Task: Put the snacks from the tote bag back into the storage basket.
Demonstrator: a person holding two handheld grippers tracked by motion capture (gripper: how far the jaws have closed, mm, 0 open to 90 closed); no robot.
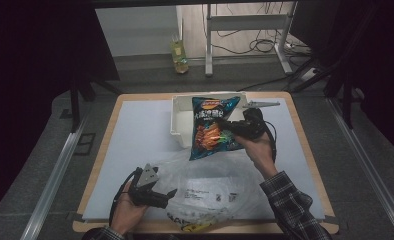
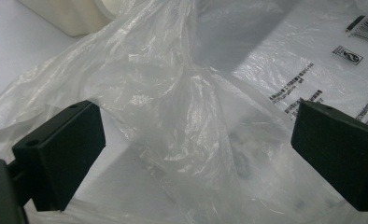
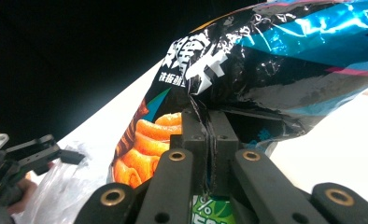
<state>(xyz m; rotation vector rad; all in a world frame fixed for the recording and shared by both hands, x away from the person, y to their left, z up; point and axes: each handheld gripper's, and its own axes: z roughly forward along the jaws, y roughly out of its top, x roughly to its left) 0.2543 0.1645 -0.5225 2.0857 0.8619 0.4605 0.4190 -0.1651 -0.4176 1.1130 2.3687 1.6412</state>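
A black and blue chip bag with orange snacks printed on it hangs above the table, partly over the white bin. My right gripper is shut on the bag's right edge; in the right gripper view the jaws pinch the foil tight. A clear plastic bag with black print lies crumpled at the table's front. My left gripper rests at the bag's left side, open. In the left gripper view its two black jaws stand wide apart over the crinkled film, holding nothing.
The white bin sits at the table's back centre on a pale mat. A metal tool lies just right of the bin. Beyond the table are a bottle on the floor, desk legs and cables.
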